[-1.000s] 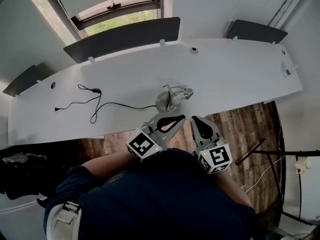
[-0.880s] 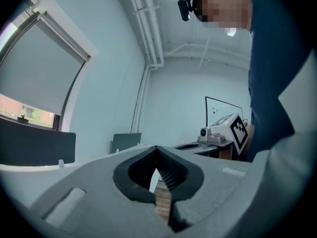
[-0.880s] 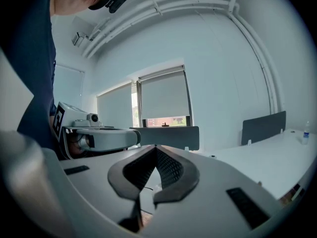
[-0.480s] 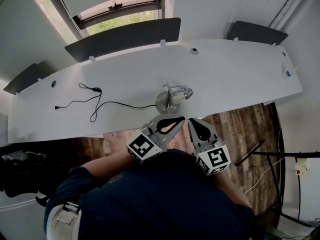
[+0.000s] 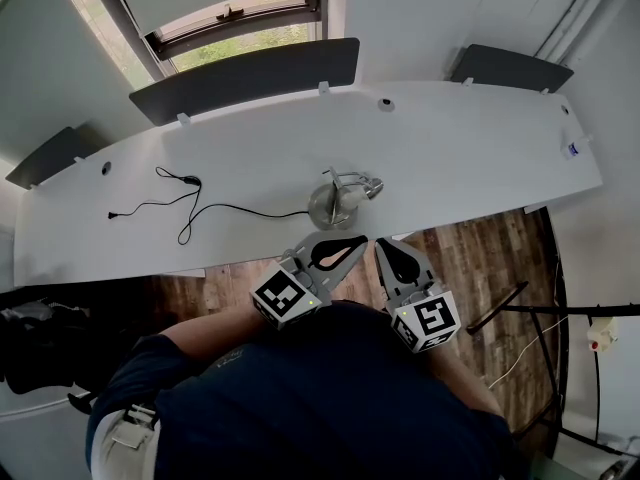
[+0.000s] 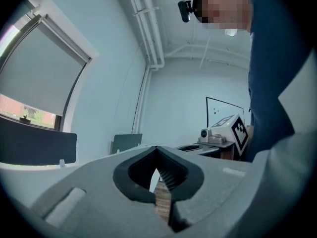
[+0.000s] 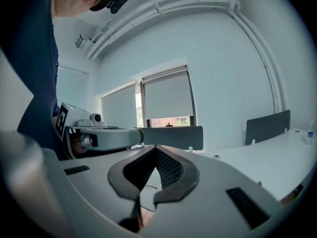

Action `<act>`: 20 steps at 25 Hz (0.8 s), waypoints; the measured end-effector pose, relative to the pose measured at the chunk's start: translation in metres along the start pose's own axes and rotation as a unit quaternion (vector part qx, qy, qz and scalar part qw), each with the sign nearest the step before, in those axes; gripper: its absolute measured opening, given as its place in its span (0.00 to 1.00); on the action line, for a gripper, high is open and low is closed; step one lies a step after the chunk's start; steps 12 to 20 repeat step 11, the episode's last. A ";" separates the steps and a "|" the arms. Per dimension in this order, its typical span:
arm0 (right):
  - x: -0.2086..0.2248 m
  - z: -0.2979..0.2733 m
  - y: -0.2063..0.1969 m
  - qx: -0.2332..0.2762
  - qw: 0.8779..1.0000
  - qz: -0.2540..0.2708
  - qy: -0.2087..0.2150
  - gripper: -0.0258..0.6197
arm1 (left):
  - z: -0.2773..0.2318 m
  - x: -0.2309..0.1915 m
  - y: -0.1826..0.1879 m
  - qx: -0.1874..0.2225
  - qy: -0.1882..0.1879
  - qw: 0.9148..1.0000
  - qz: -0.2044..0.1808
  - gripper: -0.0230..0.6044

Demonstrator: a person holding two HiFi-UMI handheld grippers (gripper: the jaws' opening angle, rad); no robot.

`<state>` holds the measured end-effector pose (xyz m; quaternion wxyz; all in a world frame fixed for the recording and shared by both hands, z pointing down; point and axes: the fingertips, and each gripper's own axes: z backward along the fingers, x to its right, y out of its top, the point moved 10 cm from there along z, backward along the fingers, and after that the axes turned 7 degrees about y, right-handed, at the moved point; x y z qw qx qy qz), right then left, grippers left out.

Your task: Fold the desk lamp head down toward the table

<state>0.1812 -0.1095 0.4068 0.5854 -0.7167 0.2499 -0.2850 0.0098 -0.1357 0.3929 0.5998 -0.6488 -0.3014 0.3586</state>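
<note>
The desk lamp (image 5: 341, 196) stands near the front edge of the white table (image 5: 470, 148). It has a round silver base and a small head (image 5: 367, 185) on a short arm to the right. My left gripper (image 5: 362, 239) is shut and empty, held just in front of the table edge below the lamp. Beside it, my right gripper (image 5: 382, 243) is also shut with nothing in it. Neither touches the lamp. In the left gripper view the toothed jaws (image 6: 157, 149) meet, and in the right gripper view the jaws (image 7: 155, 148) do too. The lamp shows in neither gripper view.
A black cable (image 5: 186, 208) snakes over the table left of the lamp. Dark divider panels (image 5: 250, 73) line the far edge under a window. A small bottle (image 5: 572, 150) sits at the far right. Wooden floor (image 5: 480, 248) lies beneath the grippers.
My right gripper has drifted slightly left, closer to the left one. The left gripper and the lamp are where they were.
</note>
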 end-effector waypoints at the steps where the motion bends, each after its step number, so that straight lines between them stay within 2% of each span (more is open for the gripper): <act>1: 0.000 0.001 0.000 0.000 1.000 0.000 0.000 0.05 | 0.000 0.000 0.000 0.000 0.000 1.000 -0.001 0.04; 20: 0.001 0.006 -0.001 -0.002 1.000 -0.004 0.001 0.05 | -0.003 0.006 0.005 0.001 -0.008 1.000 -0.004 0.04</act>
